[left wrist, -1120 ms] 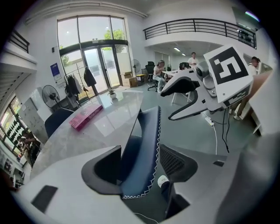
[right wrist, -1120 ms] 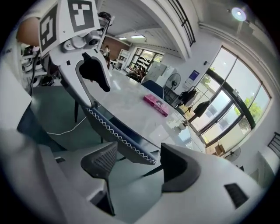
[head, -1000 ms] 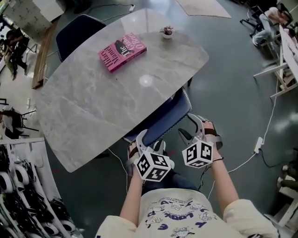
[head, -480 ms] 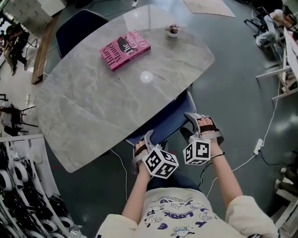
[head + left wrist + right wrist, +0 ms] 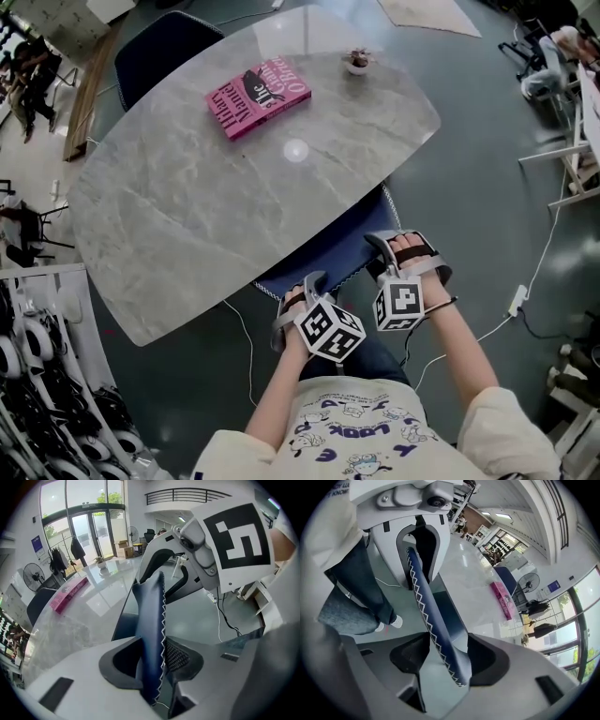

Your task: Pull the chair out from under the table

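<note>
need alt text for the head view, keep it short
Seen from above, a person's left gripper and right gripper straddle the top edge of a blue chair tucked under a grey marbled table, their jaws having just been closing around it. A pink book and a small pot sit on the table.

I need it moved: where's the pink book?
Head view: the pink book lies on the table's far half, left of the small pot, opposite the near blue chair.
</note>
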